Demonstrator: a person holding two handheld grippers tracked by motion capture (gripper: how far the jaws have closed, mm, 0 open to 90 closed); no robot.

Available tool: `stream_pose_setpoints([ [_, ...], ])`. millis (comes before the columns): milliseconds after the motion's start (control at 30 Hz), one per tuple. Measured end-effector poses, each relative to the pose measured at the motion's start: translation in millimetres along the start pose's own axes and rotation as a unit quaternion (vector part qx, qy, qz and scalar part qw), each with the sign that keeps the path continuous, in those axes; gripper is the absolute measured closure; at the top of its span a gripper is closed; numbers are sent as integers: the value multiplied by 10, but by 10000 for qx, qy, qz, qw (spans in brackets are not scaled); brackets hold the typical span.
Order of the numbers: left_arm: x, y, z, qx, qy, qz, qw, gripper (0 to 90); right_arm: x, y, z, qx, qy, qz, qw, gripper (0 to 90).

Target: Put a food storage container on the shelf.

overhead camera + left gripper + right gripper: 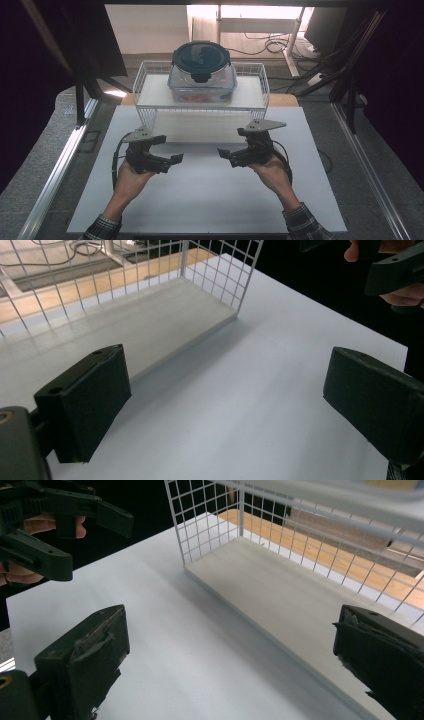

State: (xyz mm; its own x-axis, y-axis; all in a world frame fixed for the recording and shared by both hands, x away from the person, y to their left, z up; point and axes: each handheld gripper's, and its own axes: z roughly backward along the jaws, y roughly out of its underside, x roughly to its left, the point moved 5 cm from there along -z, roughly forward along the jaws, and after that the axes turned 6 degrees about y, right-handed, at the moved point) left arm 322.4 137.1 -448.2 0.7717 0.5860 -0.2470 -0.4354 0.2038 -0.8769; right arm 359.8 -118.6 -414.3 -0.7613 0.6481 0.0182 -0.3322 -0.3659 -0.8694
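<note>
Blue-lidded container (202, 70) on wire rack (150, 95) — beyond both tools, untouched

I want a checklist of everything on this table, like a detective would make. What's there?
Surface: white table, bare in front of the rack.
Job's things: clear container with dark round lid, closed, standing on the top shelf of the white wire rack; something orange inside, too blurred to name.
Clutter: nothing seen.
Grippers: left tongs open, holding nothing; right tongs open, holding nothing; both hang over the table in front of the rack, pointing toward each other.
Cables: a black cable trails from each tool; more cables lie on the floor behind the rack.
Surroundings: metal rails either side, dark curtains, grey floor.
</note>
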Motion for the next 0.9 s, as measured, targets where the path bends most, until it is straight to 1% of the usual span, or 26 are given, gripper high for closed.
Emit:
stream_pose_setpoints([
  [167, -58, 141, -49, 78, 31, -26, 10000, 45, 16, 135, -7, 15, 8, -25, 10000, 12],
  [267, -74, 231, -72, 143, 32, -19, 9999, 46, 16, 209, 5, 73, 31, 30, 10000, 11],
  [300, -75, 259, -72, 184, 4, -28, 9998, 45, 17, 230, 12, 63, 32, 32, 10000, 11],
  [333, -76, 279, -64, 173, -28, -30, 9998, 45, 21, 257, 21, 61, 7, 19, 10000, 11],
  [433, -91, 347, -43, 146, 10, 26, 9999, 46, 35, 332, 39, 105, -19, 17, 9999, 12],
  [533, -110, 443, -23, 202, -27, 5, 9998, 45, 56, 430, 51, 175, -42, 29, 9998, 11],
  [600, -126, 497, -5, 232, -75, -3, 9997, 44, 67, 469, 58, 194, -15, 24, 9998, 8],
  [733, -180, 563, 31, 251, -104, -28, 9996, 43, 104, 492, 81, 179, 54, 67, 9998, 2],
  [833, -224, 608, 60, 269, -131, -70, 9995, 42, 157, 513, 115, 173, 91, 125, 9997, 2],
  [900, -246, 637, 79, 276, -136, -81, 9995, 40, 186, 538, 139, 190, 112, 100, 9997, 2],
])
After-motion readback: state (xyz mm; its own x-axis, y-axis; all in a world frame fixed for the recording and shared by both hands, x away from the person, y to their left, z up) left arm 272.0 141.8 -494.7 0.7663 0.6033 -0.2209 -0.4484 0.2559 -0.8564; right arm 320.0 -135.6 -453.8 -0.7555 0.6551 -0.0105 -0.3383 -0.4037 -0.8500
